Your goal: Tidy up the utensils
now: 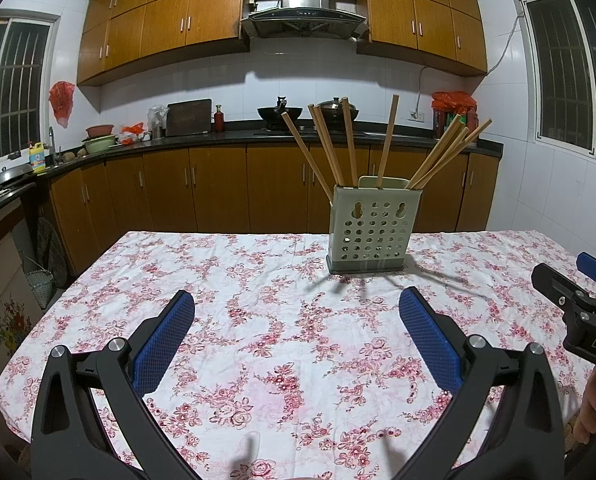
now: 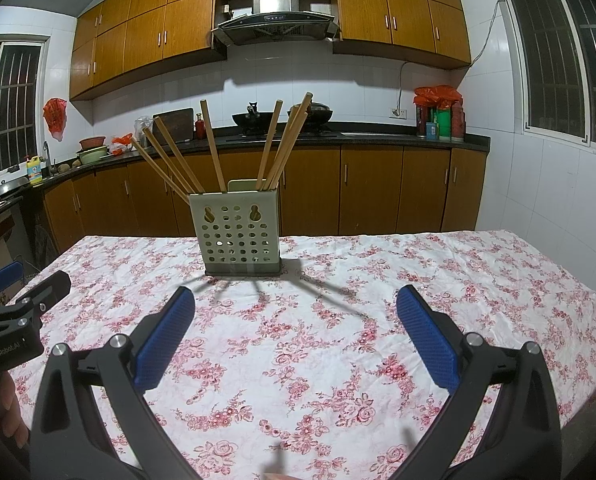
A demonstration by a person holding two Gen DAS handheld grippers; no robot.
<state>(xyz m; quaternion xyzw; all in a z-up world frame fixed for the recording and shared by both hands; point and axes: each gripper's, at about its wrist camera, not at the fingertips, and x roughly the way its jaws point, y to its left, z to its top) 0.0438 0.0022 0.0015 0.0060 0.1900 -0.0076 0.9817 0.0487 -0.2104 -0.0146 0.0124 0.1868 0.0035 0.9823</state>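
Note:
A pale green perforated utensil holder (image 1: 373, 230) (image 2: 236, 232) stands upright on the floral tablecloth (image 1: 258, 320) (image 2: 417, 280), near the table's far side. Several wooden chopsticks (image 1: 325, 144) (image 2: 214, 148) stand in it, fanned out to both sides. My left gripper (image 1: 298, 304) is open, low over the cloth, well short of the holder, with nothing between its blue pads. My right gripper (image 2: 296, 300) is open too and empty, also short of the holder. Each gripper shows at the edge of the other's view, the right one (image 1: 577, 300) and the left one (image 2: 14, 312).
Behind the table runs a dark kitchen counter (image 1: 218, 138) with woks, bowls and bottles over wooden cabinets. A range hood (image 1: 303, 16) hangs above. Barred windows flank the room. A woven basket (image 1: 40, 284) stands on the floor at the left. A hand (image 2: 2, 408) holds the left gripper.

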